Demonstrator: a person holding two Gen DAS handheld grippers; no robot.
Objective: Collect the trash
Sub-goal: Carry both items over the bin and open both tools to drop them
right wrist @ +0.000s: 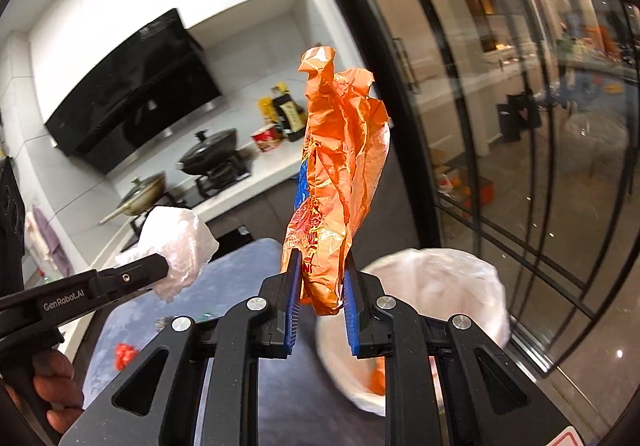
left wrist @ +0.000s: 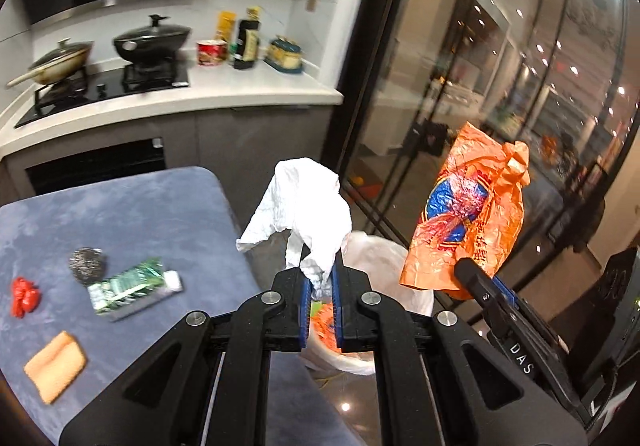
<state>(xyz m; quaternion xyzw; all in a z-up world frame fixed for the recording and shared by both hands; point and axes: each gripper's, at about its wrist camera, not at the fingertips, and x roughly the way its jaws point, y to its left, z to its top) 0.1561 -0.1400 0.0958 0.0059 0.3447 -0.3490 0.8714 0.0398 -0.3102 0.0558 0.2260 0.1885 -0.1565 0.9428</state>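
Your left gripper [left wrist: 320, 278] clamps the white tissue [left wrist: 304, 202]; your right gripper [right wrist: 320, 286] clamps the orange bag [right wrist: 340, 166]; the lined bin [right wrist: 432, 286] sits at four o'clock of the blue table [left wrist: 120, 214].

The bin [left wrist: 384, 258] stands right of the table [left wrist: 140, 206] — counter [left wrist: 240, 94] behind.

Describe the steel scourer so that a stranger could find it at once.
Start at the blue-grey table below the kitchen counter. The steel scourer lies near its middle, touching the green packet. It alone is a round, dull-grey wire ball.
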